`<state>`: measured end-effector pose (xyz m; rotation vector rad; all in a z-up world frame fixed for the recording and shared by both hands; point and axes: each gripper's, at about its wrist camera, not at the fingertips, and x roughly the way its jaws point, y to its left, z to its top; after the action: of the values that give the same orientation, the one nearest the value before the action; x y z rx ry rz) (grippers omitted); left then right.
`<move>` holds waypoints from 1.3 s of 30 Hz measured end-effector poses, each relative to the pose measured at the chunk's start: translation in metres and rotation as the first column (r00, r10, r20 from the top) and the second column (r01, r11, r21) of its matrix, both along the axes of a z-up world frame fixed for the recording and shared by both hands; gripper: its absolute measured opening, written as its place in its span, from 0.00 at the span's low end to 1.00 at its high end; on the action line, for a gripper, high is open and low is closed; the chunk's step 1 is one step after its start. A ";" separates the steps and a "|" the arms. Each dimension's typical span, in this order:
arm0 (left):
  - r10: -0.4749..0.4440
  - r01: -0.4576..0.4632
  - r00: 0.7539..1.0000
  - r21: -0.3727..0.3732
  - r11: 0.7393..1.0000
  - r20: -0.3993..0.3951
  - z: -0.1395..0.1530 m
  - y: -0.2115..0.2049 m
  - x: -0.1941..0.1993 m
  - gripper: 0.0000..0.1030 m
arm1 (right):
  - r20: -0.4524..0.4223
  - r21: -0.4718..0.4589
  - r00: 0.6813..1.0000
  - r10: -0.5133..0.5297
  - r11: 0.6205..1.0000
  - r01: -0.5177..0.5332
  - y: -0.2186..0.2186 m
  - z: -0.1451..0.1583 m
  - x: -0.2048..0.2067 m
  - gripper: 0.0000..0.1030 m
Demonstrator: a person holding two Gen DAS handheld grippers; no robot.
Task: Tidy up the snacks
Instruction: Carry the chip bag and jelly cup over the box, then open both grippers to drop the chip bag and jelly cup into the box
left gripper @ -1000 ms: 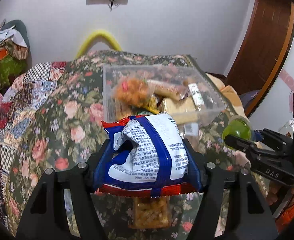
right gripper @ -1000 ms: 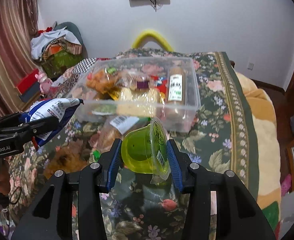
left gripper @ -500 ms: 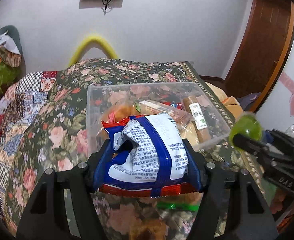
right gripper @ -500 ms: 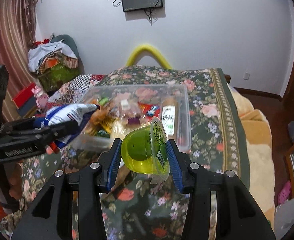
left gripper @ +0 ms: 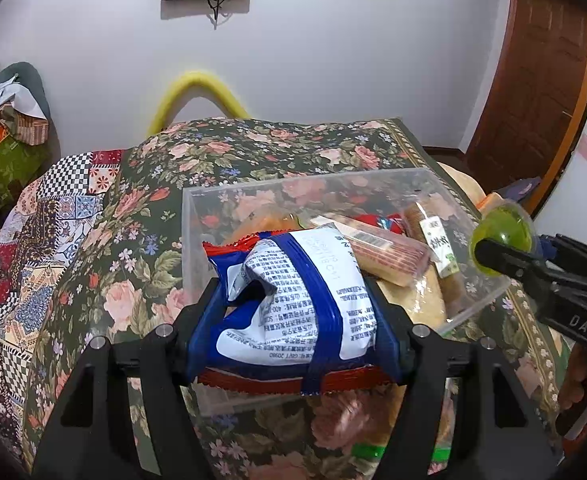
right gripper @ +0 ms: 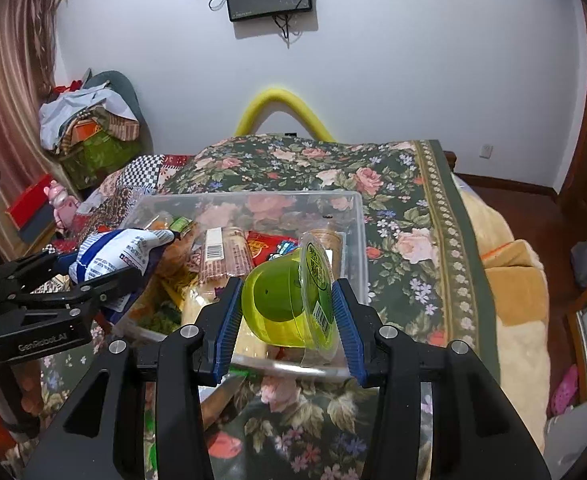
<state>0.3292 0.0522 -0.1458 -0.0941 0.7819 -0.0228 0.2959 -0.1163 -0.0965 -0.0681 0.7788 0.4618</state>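
Left gripper (left gripper: 293,320) jaws clamp the snack bag (left gripper: 293,304), right gripper (right gripper: 289,308) jaws the jelly cup (right gripper: 289,304); bin (right gripper: 357,216) contents half-hidden

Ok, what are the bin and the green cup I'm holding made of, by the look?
Clear rectangular storage bin: looks like rigid transparent plastic, since the floral cloth shows through its walls. Green jelly cup: seemingly thin translucent glossy plastic, with a printed film lid.

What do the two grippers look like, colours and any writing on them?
Both the left gripper and the right gripper are matte black plastic with angular fingers, blue ribbed pads and silver screws. The left's side reads GenRobot.AI; the right's shows the letters DAS.
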 end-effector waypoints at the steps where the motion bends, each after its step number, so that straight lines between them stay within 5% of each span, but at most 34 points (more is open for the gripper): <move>1: 0.001 -0.001 1.000 0.000 1.000 0.001 0.000 0.001 0.001 0.65 | -0.004 -0.002 1.000 0.002 1.000 -0.002 0.001 -0.002 0.002 0.41; 17: 0.010 -0.011 0.998 -0.024 1.000 -0.057 -0.015 0.008 0.003 0.68 | -0.084 -0.057 0.996 0.002 0.998 -0.007 0.004 -0.029 0.011 0.42; 39: 0.019 -0.019 1.000 -0.030 0.999 -0.025 0.022 0.015 -0.057 0.83 | -0.052 -0.019 0.997 0.052 0.998 -0.053 0.007 0.002 -0.039 0.55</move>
<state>0.2722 0.0674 -0.1238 -0.1302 0.8058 -0.0153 0.2567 -0.1091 -0.0942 -0.0960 0.8342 0.5077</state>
